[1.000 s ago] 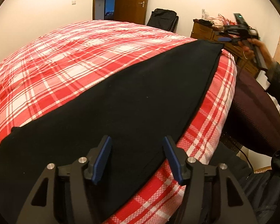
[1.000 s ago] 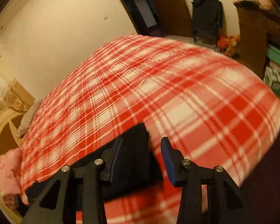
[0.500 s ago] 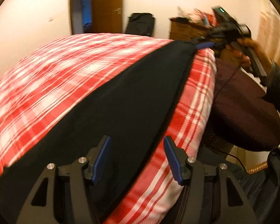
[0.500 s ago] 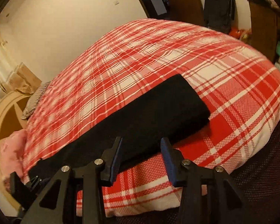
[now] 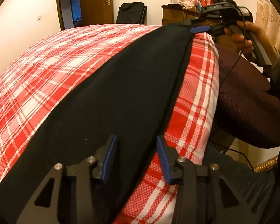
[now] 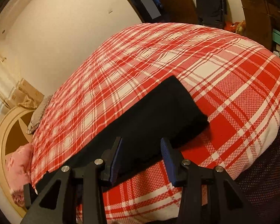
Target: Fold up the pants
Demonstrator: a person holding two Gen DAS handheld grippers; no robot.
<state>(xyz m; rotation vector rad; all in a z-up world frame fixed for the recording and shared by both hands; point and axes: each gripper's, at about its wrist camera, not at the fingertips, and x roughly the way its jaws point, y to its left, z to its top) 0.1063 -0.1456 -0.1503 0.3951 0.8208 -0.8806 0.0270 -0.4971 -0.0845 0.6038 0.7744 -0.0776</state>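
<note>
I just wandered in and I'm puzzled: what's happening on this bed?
A person holds a two-fingered tool in each hand to fold black pants laid flat along the edge of a red plaid bedspread. The left gripper and right gripper both hover with open jaws over the pants' opposite ends, gripping nothing.

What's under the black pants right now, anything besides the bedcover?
Only the red plaid bedcover shows around the black pants, which lie flat along its near edge. Whatever is directly beneath the cloth is covered, but no lump shows through it.
</note>
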